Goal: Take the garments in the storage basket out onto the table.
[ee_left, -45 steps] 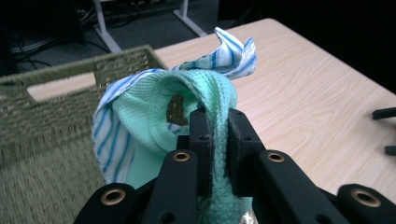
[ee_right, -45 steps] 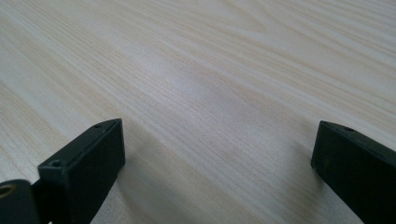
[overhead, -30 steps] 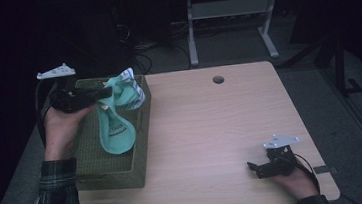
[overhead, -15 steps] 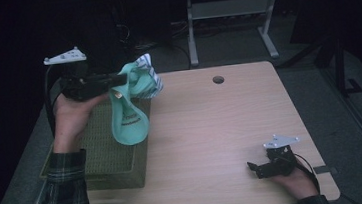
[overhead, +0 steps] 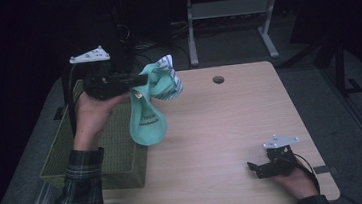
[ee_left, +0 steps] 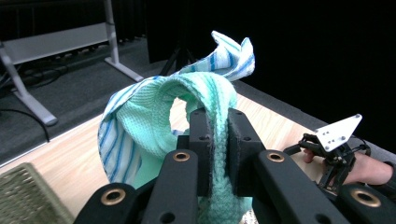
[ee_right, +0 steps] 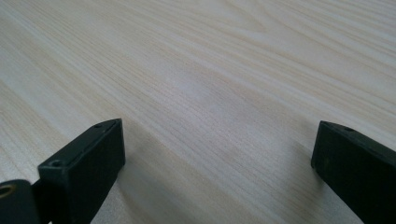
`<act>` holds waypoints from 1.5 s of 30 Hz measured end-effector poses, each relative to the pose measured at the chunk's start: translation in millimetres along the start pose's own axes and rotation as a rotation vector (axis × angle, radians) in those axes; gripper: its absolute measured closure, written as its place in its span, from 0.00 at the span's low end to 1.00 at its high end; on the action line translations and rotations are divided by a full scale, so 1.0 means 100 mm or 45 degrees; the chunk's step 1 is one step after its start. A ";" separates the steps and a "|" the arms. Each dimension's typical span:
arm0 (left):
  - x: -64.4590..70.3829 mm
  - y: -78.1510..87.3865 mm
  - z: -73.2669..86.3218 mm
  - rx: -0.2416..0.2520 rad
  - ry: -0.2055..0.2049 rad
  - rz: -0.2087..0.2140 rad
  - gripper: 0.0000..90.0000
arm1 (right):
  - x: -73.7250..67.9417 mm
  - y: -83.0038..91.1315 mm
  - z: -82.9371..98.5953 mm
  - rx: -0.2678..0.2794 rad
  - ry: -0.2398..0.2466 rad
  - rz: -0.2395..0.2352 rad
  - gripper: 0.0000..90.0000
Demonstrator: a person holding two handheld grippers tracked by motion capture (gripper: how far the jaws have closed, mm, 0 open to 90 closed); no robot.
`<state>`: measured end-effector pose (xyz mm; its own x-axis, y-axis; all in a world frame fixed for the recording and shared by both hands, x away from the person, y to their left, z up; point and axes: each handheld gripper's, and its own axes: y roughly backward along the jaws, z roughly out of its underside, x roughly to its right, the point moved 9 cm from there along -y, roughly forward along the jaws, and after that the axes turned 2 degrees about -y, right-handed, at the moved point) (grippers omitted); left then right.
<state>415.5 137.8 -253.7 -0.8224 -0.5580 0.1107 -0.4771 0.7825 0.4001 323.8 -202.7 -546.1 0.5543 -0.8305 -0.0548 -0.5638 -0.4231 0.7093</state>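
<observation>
Two grippers were in play, one per hand, and between them a single piece of cloth and a single basket. The left gripper (overhead: 139,81) was held up in the air above the left edge of the worktop (overhead: 231,127), and its fingers (ee_left: 201,154) were clamped tight on a fold of the teal cloth (overhead: 148,117). From the left gripper view the cloth (ee_left: 154,116) looped up and over the two fingers, a knitted teal band pinched between them, with a white part striped in blue standing up behind (whether this was one garment or two bunched together could not be told). In the high view the cloth hung down from the grip as a rounded teal pouch, clear of the worktop, its lower end level with the basket's right rim and just beside it.

The one basket (overhead: 118,148), woven and olive green, sat at the left edge of the worktop, partly overhanging it. The part of its inside not hidden by the person's left forearm showed only its woven floor; the rest could not be judged.

The right gripper (overhead: 261,168) rested low on the near right corner of the worktop, well apart from cloth and basket. In the right gripper view its two fingers (ee_right: 84,163) stood wide apart with bare pale wood between them, holding nothing. One round cable hole (overhead: 218,80) showed near the far edge of the worktop.
</observation>
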 end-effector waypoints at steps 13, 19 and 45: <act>0.18 -0.35 0.12 -0.006 0.017 0.088 0.91 | 0.00 0.00 0.00 -0.001 -0.003 -0.001 0.03; 0.30 -0.50 0.19 -0.023 0.015 0.128 0.91 | 0.00 0.00 0.00 0.000 -0.004 -0.001 0.03; 0.74 -1.28 0.72 -0.144 0.012 0.287 0.91 | 0.00 0.00 0.00 0.001 0.003 0.001 0.03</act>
<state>393.6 16.3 -362.1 -0.9009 -0.3758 0.2170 -0.2438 0.8519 0.4635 324.0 -202.9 -546.1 0.5553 -0.8300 -0.0523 -0.5647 -0.4225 0.7090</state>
